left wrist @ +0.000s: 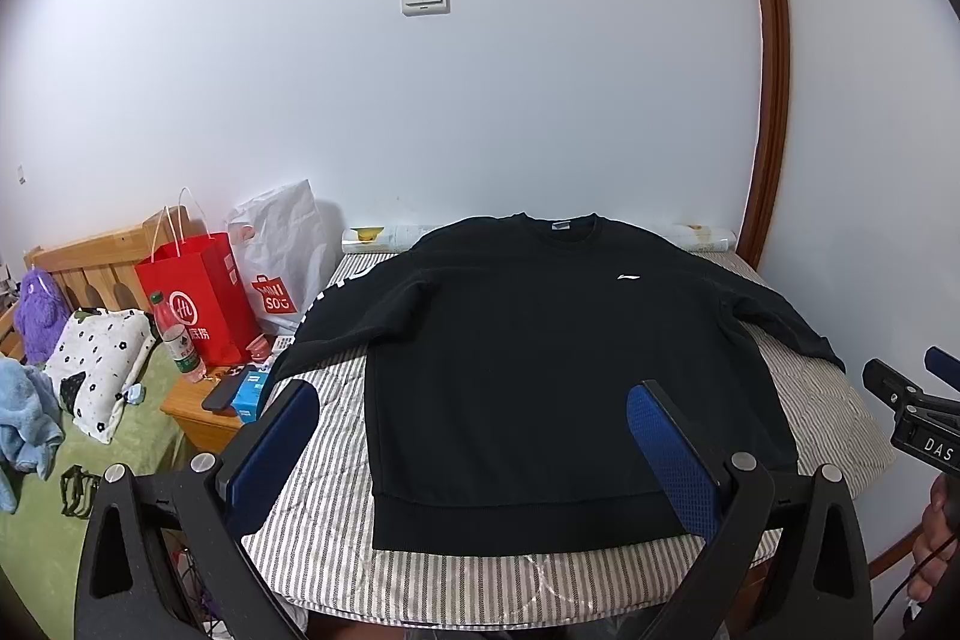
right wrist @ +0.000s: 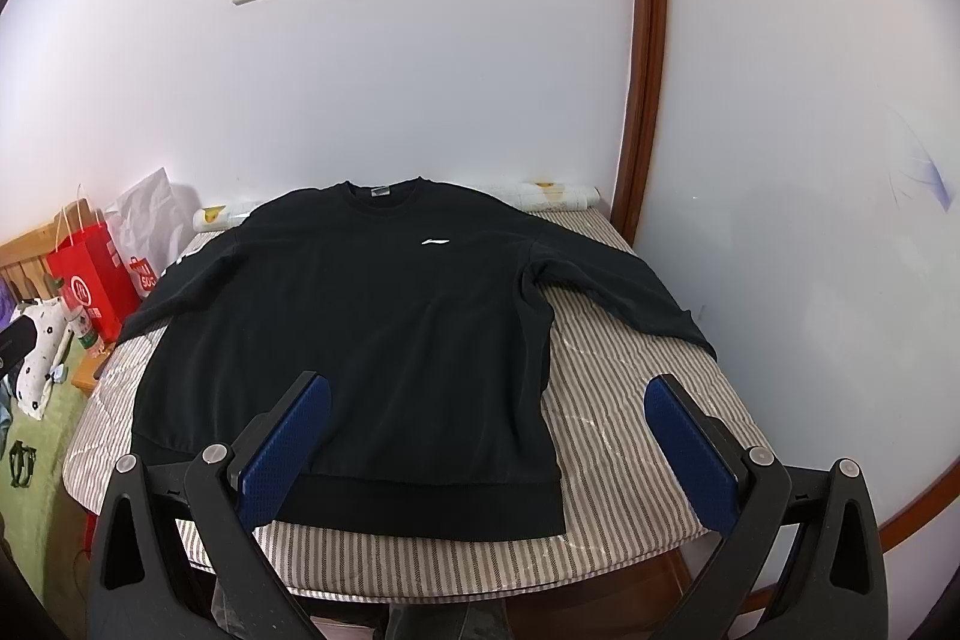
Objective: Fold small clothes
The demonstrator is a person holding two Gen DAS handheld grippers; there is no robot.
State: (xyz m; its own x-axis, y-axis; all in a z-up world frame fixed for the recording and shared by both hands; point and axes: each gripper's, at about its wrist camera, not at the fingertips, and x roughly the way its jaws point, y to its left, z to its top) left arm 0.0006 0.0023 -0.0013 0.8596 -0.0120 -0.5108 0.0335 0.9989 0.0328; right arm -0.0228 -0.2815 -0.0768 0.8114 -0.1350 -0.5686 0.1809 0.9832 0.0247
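Left gripper [left wrist: 474,436] fingers spread wide, holding nothing, hovering over near hem of black sweatshirt [left wrist: 540,370]. Right gripper [right wrist: 489,436] likewise spread and empty, above hem's right corner. Sweatshirt lies flat, front up, on striped pad [right wrist: 630,400], collar toward wall, sleeves angled outward. Red bag [left wrist: 198,298] on wooden nightstand [left wrist: 192,409] left of pad.
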